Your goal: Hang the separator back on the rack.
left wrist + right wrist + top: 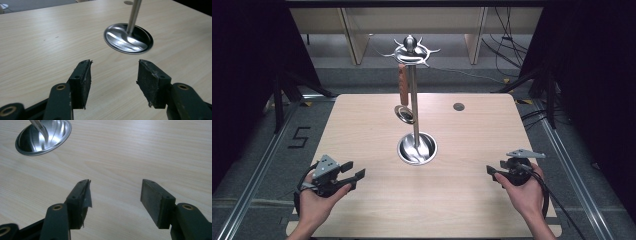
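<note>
A steel utensil stand point(415, 100) rises from a round shiny base point(417, 148) in the middle of the wooden table point(362, 130). From its hooked top point(411, 50) hangs a utensil with a brown wooden handle point(403, 82) and a small round metal head point(404, 113). My left gripper point(354, 173) sits low over the table's near left, open, nothing between its jaws; the base point(128, 38) lies ahead of it. My right gripper point(493, 173) rests at the near right, open and empty, with the base point(43, 136) ahead to its left.
A small dark round grommet point(458, 106) sits in the table's far right part. Black curtains flank the table, cables point(507, 45) trail on the floor behind, and metal rails point(257, 170) run along both sides.
</note>
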The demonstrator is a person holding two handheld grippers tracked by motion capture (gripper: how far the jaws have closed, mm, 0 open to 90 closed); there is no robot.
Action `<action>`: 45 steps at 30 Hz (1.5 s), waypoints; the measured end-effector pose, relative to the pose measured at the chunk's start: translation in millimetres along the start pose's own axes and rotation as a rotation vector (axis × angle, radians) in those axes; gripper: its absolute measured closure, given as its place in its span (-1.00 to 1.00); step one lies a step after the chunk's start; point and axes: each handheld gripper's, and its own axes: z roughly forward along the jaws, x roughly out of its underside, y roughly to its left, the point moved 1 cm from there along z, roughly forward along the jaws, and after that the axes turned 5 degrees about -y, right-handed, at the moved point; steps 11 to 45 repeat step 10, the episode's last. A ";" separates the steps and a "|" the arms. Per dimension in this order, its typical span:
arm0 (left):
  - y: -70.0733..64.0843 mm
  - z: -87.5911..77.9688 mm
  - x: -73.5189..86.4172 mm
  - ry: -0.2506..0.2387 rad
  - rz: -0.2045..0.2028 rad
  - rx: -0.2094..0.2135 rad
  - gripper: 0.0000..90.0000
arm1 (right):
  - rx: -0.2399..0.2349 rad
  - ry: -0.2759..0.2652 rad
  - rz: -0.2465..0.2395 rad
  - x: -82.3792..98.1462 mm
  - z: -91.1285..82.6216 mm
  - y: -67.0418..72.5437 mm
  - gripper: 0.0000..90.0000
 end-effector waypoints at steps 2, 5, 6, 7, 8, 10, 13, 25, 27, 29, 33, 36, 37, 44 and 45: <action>-3.3 2.1 -0.5 -0.007 -0.017 0.008 -0.02 | -0.002 -0.003 0.006 0.8 0.6 -0.7 -0.08; -1.1 2.2 -0.3 -0.011 -0.011 0.005 -0.02 | -0.002 -0.002 0.005 1.5 0.7 -1.2 -0.08; 0.7 2.0 0.5 -0.011 -0.015 -0.009 -0.02 | -0.001 0.005 0.009 1.7 0.1 -0.6 -0.08; 0.7 2.0 0.5 -0.011 -0.015 -0.009 -0.02 | -0.001 0.005 0.009 1.7 0.1 -0.6 -0.08; 2.2 1.8 0.6 -0.012 -0.016 -0.011 -0.02 | 0.007 0.008 0.002 1.6 -0.6 -0.4 -0.08; 2.8 1.8 0.8 -0.014 -0.027 -0.016 -0.02 | 0.003 0.020 0.021 1.9 -0.6 0.8 -0.08; 2.8 1.8 0.8 -0.014 -0.027 -0.016 -0.02 | 0.003 0.020 0.021 1.9 -0.6 0.8 -0.08; 2.8 1.8 0.8 -0.014 -0.027 -0.016 -0.02 | 0.003 0.020 0.021 1.9 -0.6 0.8 -0.08; 2.8 1.8 0.8 -0.014 -0.027 -0.016 -0.02 | 0.003 0.020 0.021 1.9 -0.6 0.8 -0.08; 2.8 1.8 0.8 -0.014 -0.027 -0.016 -0.02 | 0.003 0.020 0.021 1.9 -0.6 0.8 -0.08; 2.8 1.8 0.8 -0.014 -0.027 -0.016 -0.02 | 0.003 0.020 0.021 1.9 -0.6 0.8 -0.08; 2.8 1.8 0.8 -0.014 -0.027 -0.016 -0.02 | 0.003 0.020 0.021 1.9 -0.6 0.8 -0.08; 2.8 1.8 0.8 -0.014 -0.027 -0.016 -0.02 | 0.003 0.020 0.021 1.9 -0.6 0.8 -0.08; 2.8 1.8 0.8 -0.014 -0.027 -0.016 -0.02 | 0.003 0.020 0.021 1.9 -0.6 0.8 -0.08; 2.8 1.8 0.8 -0.014 -0.027 -0.016 -0.02 | 0.003 0.020 0.021 1.9 -0.6 0.8 -0.08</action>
